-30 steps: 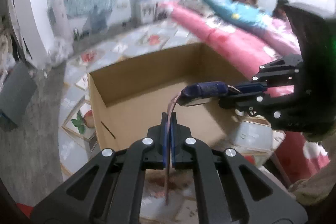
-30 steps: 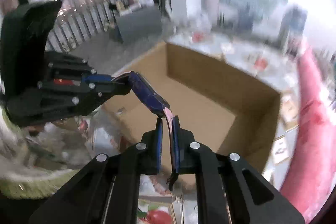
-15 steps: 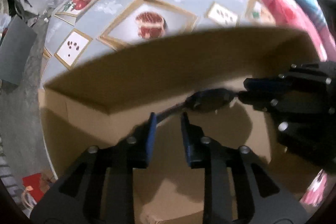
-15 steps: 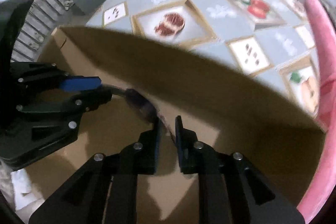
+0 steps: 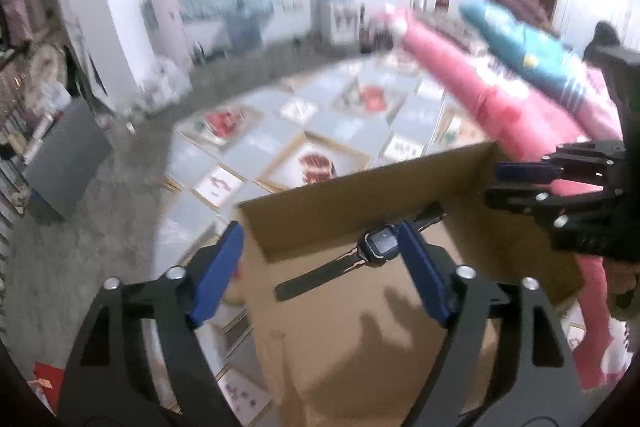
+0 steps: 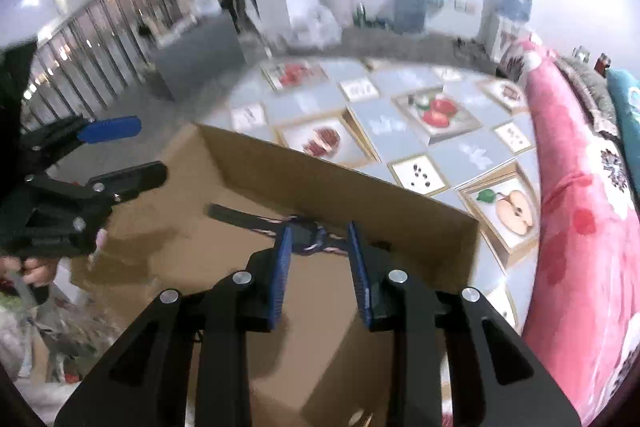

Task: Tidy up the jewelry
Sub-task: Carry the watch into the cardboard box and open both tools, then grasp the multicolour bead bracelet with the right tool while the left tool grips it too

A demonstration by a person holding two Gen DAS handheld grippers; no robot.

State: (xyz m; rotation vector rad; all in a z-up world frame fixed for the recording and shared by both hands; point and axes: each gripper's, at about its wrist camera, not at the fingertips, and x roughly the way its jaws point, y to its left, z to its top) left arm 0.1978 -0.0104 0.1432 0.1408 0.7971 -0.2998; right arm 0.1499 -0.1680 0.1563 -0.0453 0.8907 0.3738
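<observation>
A dark wristwatch [image 5: 378,245] with a long strap lies flat on the floor of an open cardboard box [image 5: 360,195], close to its far wall. It also shows in the right wrist view [image 6: 308,233]. My left gripper [image 5: 320,267] is open and empty above the box, with the watch just ahead of its right finger. My right gripper [image 6: 320,263] is open and empty, jaws either side of the watch from above. Each gripper shows in the other's view: the right one [image 5: 520,183] and the left one [image 6: 128,151], both open.
The box [image 6: 360,183] stands on a mat of grey and fruit-picture tiles [image 6: 436,111]. A pink blanket [image 6: 580,195] lies along the right. A grey bin [image 5: 68,155] and clutter stand at the left, a railing [image 6: 80,47] beyond.
Both grippers held the watch by its strap over the box, lowered it in and opened. The watch now lies free on the box floor and both grippers have lifted back.
</observation>
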